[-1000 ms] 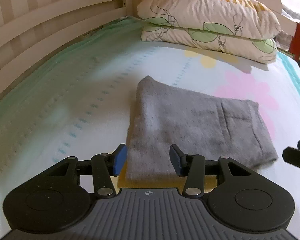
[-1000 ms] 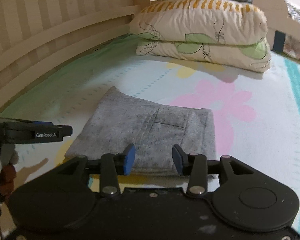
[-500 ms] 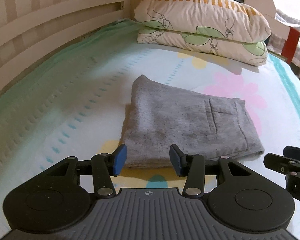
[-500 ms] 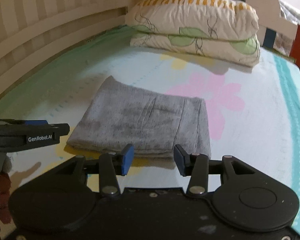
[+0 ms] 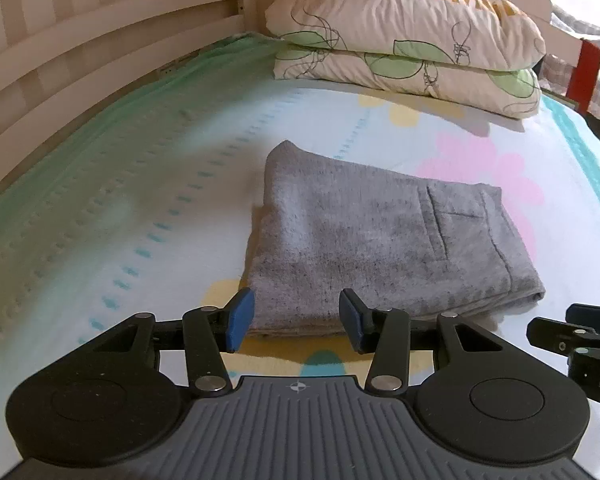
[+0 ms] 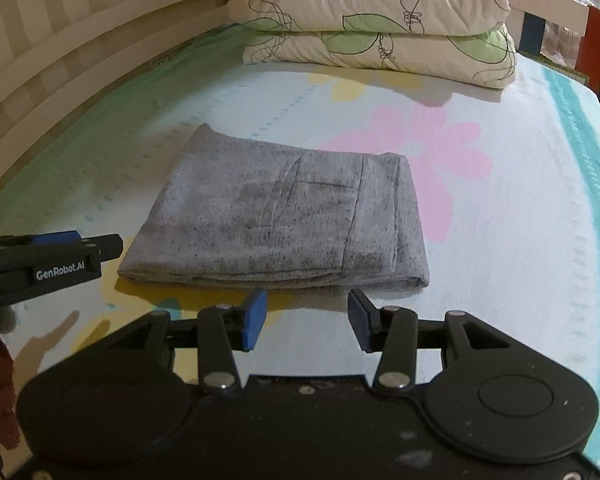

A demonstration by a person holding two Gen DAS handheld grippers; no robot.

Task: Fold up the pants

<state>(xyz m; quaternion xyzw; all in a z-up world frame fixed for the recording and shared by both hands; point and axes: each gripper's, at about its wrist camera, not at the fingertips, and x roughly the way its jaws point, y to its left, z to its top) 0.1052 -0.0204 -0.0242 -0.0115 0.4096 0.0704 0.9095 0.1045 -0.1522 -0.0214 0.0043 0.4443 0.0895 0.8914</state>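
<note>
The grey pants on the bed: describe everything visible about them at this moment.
The grey pants are a heathered, soft knit-looking fabric, folded into a compact, roughly rectangular stack of layers lying flat on the flower-print bedsheet. A stitched patch pocket faces up, and layered edges show along the near side. Only the sheet touches them: the left gripper and right gripper are both open just short of the near edge, holding nothing. Two stacked pillows sit well beyond.

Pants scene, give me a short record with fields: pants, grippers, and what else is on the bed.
pants: grey pants, folded into a flat rectangle on the sheet
left gripper: open, empty, just short of the near edge
right gripper: open, empty, just short of the near edge
pillows: two, stacked at the far end
</note>
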